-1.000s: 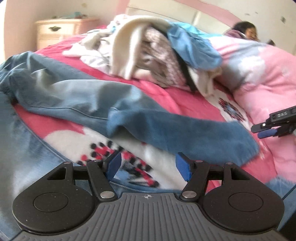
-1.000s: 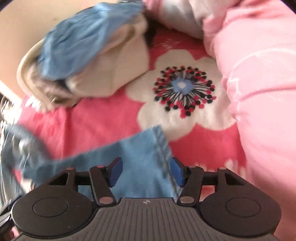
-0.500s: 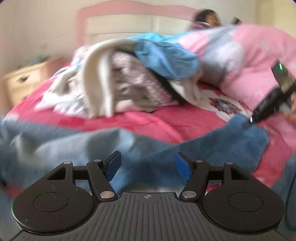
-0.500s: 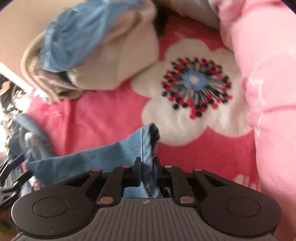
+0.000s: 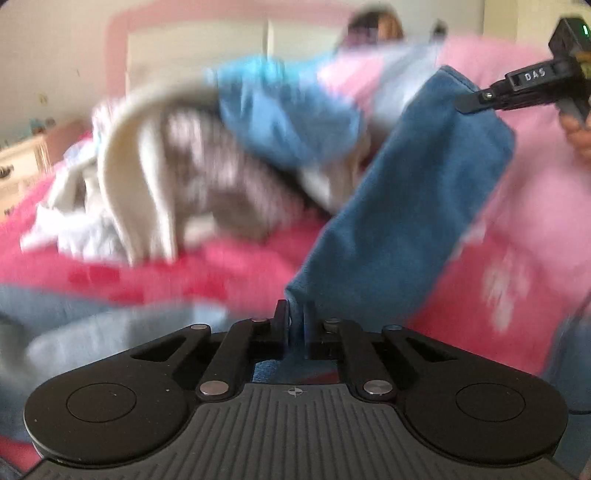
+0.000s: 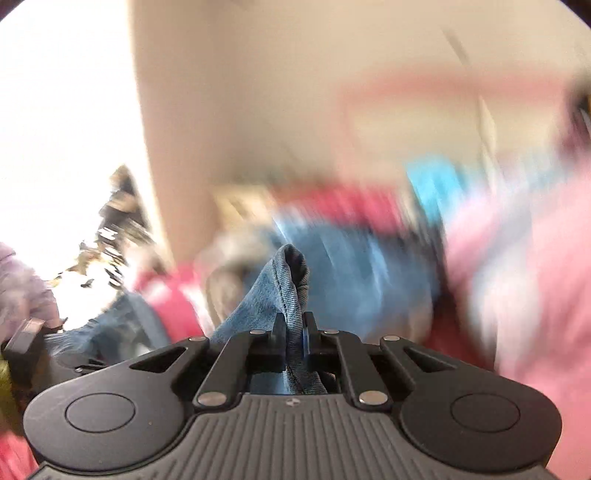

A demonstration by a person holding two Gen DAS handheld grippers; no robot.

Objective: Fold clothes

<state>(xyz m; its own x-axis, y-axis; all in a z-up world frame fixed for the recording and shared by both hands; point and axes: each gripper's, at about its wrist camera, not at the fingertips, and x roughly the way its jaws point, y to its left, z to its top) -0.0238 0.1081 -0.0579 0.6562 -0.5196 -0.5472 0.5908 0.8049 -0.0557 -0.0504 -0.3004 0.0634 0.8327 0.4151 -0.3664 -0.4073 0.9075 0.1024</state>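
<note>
A pair of blue jeans (image 5: 399, 221) lies on the bed, one leg lifted into a slanting band. My left gripper (image 5: 295, 314) is shut on the lower fold of that leg. My right gripper (image 5: 469, 103), at the upper right of the left wrist view, holds the leg's far end up in the air. In the right wrist view the right gripper (image 6: 294, 321) has the stitched hem (image 6: 286, 273) pinched between its pads, and its jaws are still closing a little. Both views are blurred by motion.
A heap of unfolded clothes (image 5: 184, 166) lies mid-bed on a red flowered blanket (image 5: 147, 266). A pink quilt (image 5: 535, 192) fills the right side. A pale nightstand (image 5: 18, 166) and the headboard (image 5: 203, 40) stand behind. A person (image 5: 376, 26) is at the head of the bed.
My left gripper has shut on the jeans leg. My right gripper shut on the hem and raised it high, pulling the leg up off the blanket; both wrists rolled.
</note>
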